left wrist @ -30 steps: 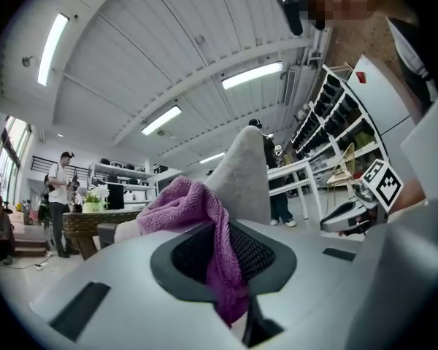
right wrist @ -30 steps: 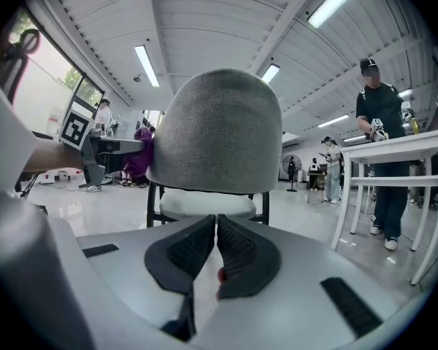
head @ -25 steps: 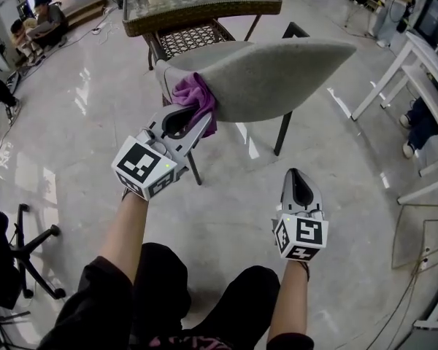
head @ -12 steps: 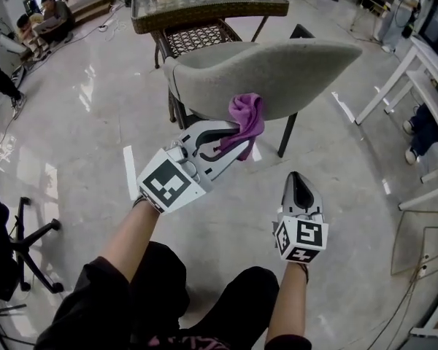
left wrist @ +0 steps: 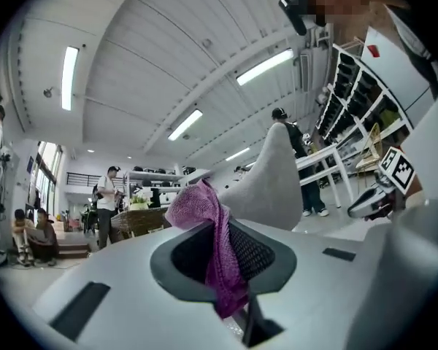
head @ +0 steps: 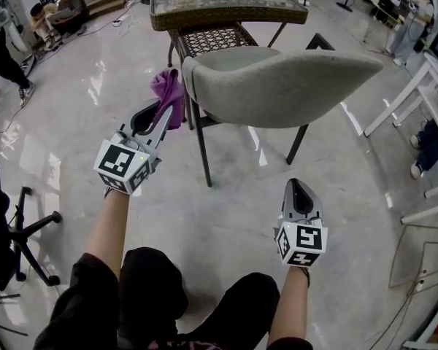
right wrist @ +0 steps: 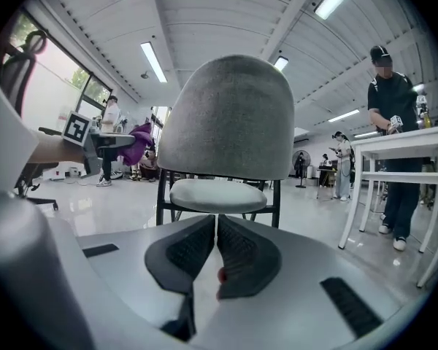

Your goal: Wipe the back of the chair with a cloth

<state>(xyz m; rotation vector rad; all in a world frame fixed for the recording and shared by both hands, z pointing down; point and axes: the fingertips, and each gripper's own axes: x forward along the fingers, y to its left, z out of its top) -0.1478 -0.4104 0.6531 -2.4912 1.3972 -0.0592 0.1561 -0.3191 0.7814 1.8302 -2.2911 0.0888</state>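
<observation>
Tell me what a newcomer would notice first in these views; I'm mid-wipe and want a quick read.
The bright purple cloth stands out, pinched in the left gripper at the left edge of the grey chair back, which fills the middle of the head view. The right gripper hangs low on the right, shut and empty, pointing toward that backrest. Beyond it stands a wicker table with a glass top.

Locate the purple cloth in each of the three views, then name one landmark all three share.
Head view: purple cloth upper left of centre, in the left gripper, beside the chair back's left edge.
Left gripper view: centre, clamped between the jaws.
Right gripper view: small, left of the chair back, mid-height.
Shared landmark: the grey chair back.
</observation>
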